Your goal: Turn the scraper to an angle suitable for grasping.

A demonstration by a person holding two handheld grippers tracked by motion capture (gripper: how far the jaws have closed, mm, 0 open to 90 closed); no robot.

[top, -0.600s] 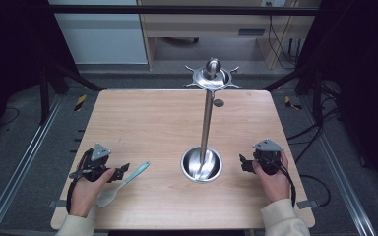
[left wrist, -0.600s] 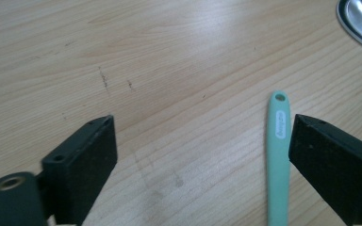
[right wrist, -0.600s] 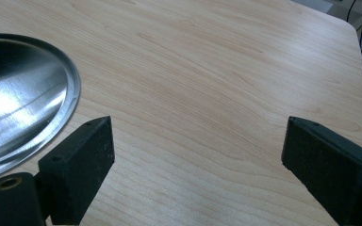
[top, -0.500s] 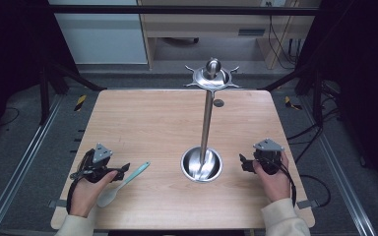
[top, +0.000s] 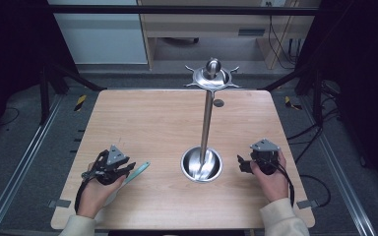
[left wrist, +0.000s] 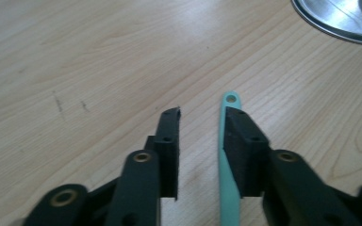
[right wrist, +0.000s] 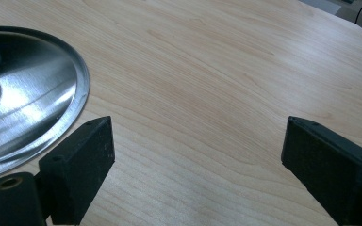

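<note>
Looking along my left gripper point(left wrist: 200, 129), I see the teal spatula handle point(left wrist: 227, 155) lying on the wooden table point(top: 147, 123) between the jaws, against the right-hand one, with a gap to the other, so nothing is clamped. My right gripper point(right wrist: 195, 155) stands wide apart over bare wood, just beside the steel stand's round base point(top: 202, 164).

Wooden table point(top: 152, 123), light grain, rounded corners; we note faint dark scuff marks on the surface in the left gripper view. Lying directly on it: a steel stand point(top: 203, 164), its round dished base near the front centre and its pole upright; a teal utensil point(top: 139, 171), flat at front left, possibly a spatula; a small dark disc point(top: 218, 103) near the far edge.
</note>
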